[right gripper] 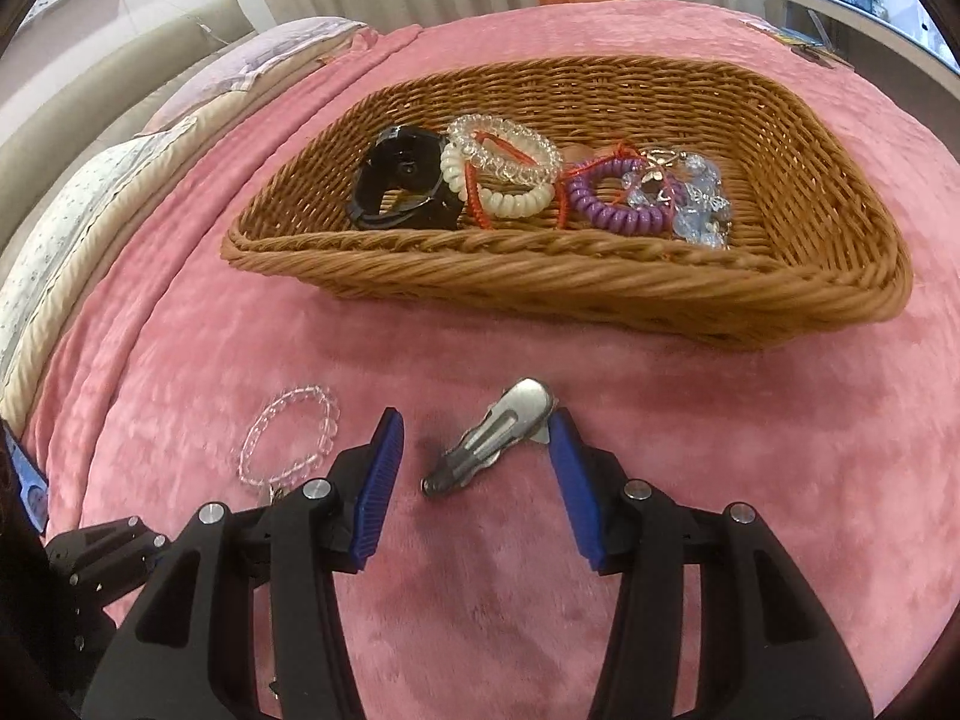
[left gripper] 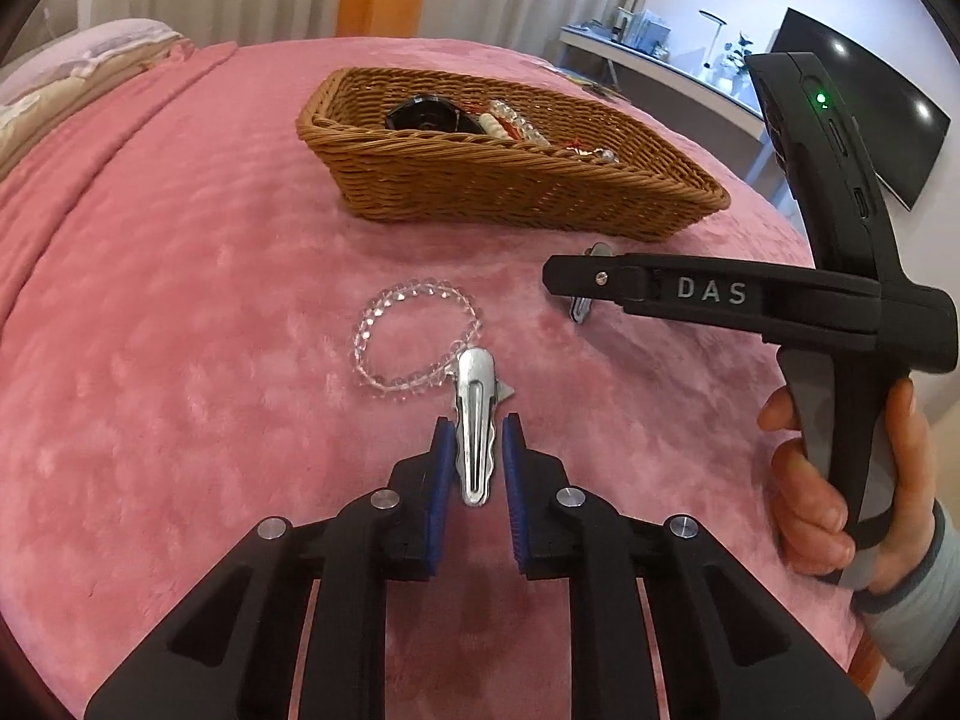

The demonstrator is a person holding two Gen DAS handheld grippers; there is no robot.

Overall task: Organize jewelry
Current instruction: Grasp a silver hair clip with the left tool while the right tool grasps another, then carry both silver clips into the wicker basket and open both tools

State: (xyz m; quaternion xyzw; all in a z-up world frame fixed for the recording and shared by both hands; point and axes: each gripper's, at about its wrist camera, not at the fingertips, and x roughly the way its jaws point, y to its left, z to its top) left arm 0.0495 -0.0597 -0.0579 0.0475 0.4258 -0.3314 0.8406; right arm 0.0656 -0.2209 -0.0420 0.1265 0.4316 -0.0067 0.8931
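Note:
A wicker basket [left gripper: 528, 192] stands on the pink blanket and holds hair ties, a black watch [right gripper: 405, 177] and beads. A clear bead bracelet [left gripper: 414, 333] lies in front of it. A silver hair clip [left gripper: 475, 426] lies between the blue pads of my left gripper [left gripper: 477, 450], whose jaws stand close beside it; contact is unclear. My right gripper [right gripper: 474, 450] is open around a second silver hair clip [right gripper: 492, 435], which lies on the blanket. The right gripper also shows in the left wrist view [left gripper: 600, 282], over that clip.
The basket [right gripper: 600, 276] sits just beyond both clips. Pillows [right gripper: 90, 192] lie at the far left of the bed. A white desk [left gripper: 660, 66] and a dark screen [left gripper: 870, 120] stand at the far right.

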